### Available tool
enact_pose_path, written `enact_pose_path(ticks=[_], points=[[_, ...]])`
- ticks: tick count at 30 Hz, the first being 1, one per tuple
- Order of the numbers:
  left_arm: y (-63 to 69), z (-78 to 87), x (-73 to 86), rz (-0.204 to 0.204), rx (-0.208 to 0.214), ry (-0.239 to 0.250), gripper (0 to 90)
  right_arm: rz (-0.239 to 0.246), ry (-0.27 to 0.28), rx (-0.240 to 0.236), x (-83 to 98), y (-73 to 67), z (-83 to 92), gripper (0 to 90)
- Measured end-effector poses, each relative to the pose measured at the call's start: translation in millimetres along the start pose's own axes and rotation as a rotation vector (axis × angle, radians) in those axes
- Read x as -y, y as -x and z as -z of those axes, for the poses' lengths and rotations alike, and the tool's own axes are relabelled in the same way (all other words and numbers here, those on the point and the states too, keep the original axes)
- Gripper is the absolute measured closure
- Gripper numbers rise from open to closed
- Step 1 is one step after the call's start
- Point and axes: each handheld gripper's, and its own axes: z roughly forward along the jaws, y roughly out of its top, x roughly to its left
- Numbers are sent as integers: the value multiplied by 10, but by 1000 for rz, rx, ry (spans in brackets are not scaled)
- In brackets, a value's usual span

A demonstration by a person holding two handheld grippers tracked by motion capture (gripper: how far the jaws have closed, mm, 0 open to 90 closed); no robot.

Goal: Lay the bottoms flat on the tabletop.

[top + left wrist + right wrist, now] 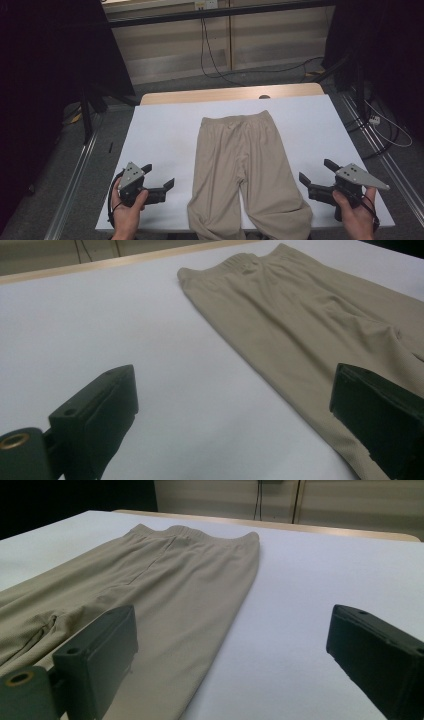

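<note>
I am holding my left claw [158, 177] and right claw [315, 173] spread wide, gripping nothing; between them, smooth beige trousers [245, 165] with a ribbed elastic waistband are lying flat on the white bench [165, 135].

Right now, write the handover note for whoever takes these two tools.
Left tool: open, holding nothing, over the white table left of the trousers.
Right tool: open, holding nothing, to their right.
Beige trousers: flat at the table's middle, waistband at the far side, leg ends hanging over the near edge.
Done: trousers laid out, no fold visible.
Left: probably the whole fold; neither tool touches the cloth yet.
</note>
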Motion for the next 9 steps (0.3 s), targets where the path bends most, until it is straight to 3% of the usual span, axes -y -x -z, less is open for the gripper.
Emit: enact_pose_path(ticks=[5, 9], points=[[-7, -3, 1, 8, -30, 1, 53, 4, -2, -6, 2, -1, -9, 61], [0, -20, 1, 6, -27, -7, 53, 4, 0, -7, 3, 1, -11, 60]])
